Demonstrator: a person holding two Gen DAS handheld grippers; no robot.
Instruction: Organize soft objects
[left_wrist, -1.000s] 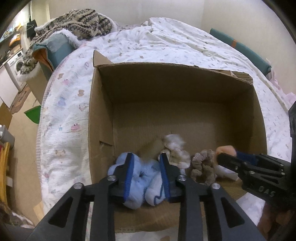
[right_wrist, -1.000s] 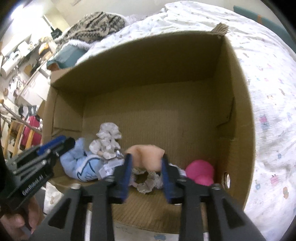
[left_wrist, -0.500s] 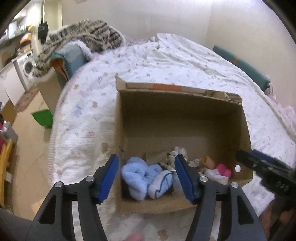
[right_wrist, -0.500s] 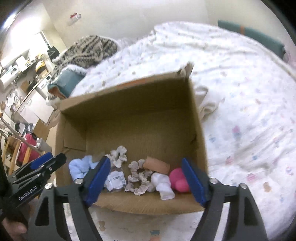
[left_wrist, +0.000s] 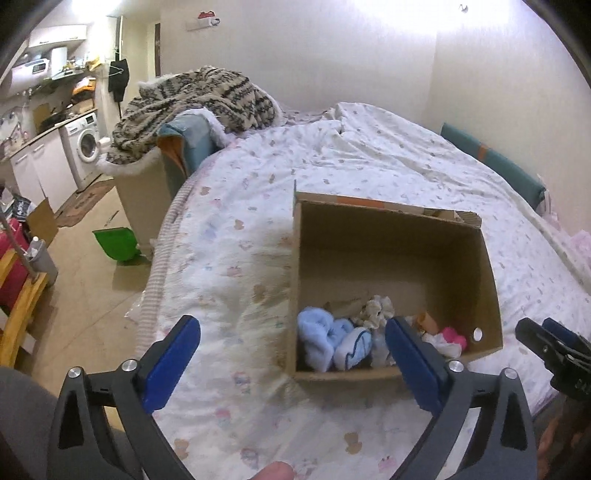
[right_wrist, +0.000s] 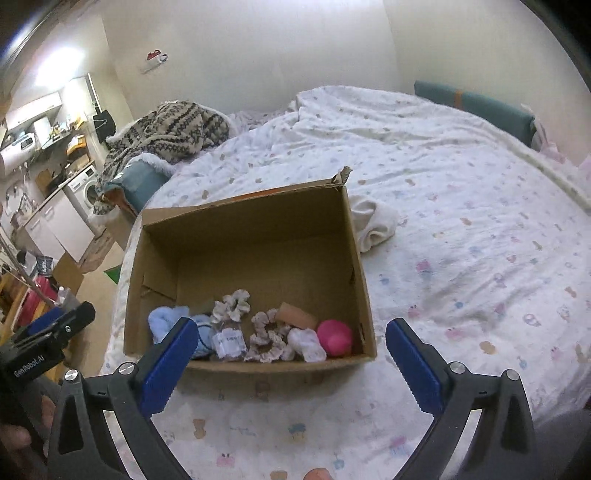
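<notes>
An open cardboard box (left_wrist: 391, 229) (right_wrist: 243, 201) sits on the printed bedspread. Along its near wall lie light blue socks (left_wrist: 317, 332) (right_wrist: 166, 317), two beige scrunchies (right_wrist: 232, 304), a tan roll (right_wrist: 295, 314), a white sock (right_wrist: 306, 343) and a pink ball (right_wrist: 334, 336). My left gripper (left_wrist: 291, 325) hovers above and in front of the box's left corner, its jaws opening wide with nothing between them. My right gripper (right_wrist: 291, 325) hangs over the box's near wall, its jaws also opening, and holds nothing. A white cloth (right_wrist: 373, 225) lies on the bed right of the box.
The bed's edge drops to the floor on the left, where a green dustpan (left_wrist: 116, 243) lies. A patterned knit blanket (left_wrist: 192, 99) is heaped at the far left corner. A teal cushion (right_wrist: 472, 107) lines the far right wall. Bare bedspread (right_wrist: 480, 221) stretches to the right.
Both grippers let go of the items in the box, opened wide and pulled back and up. The blue socks and tan roll now lie in the box.
</notes>
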